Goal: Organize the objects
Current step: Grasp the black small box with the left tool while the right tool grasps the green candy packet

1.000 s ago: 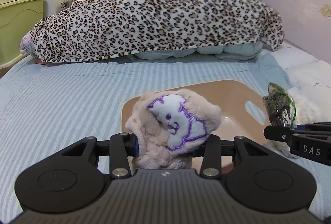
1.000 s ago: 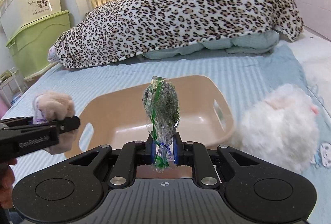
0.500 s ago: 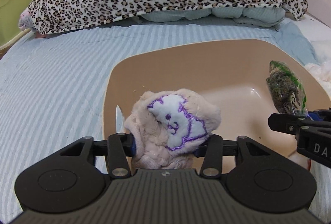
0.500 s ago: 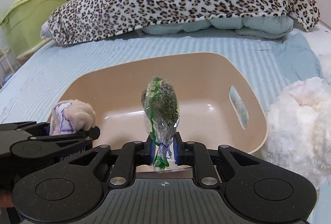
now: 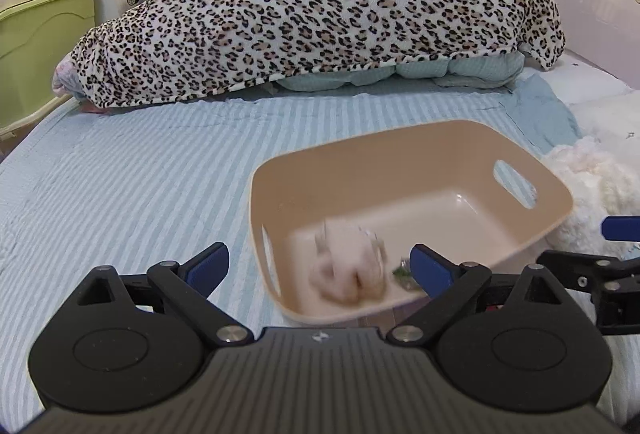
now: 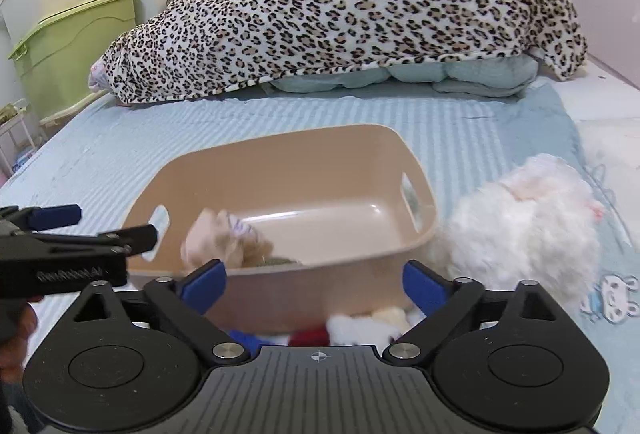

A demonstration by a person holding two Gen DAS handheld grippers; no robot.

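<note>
Both the left tongs (image 5: pixel 318 268) and right tongs (image 6: pixel 314 284) gape wide, holding nothing. Just ahead, the tan basin (image 5: pixel 460 143) holds a blurred pink plush (image 5: pixel 348 268) and a green packet (image 5: pixel 404 276) beside it. Beyond lies a leopard blanket (image 5: pixel 320 13).

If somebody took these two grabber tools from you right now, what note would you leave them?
Left gripper: open, holding nothing.
Right gripper: open, holding nothing.
In the beige plastic basket: the pink plush toy, blurred, and the clear packet of green dried herbs beside it.
Left: the fluffy white plush lies on the striped bedsheet against the basket's right side.
</note>
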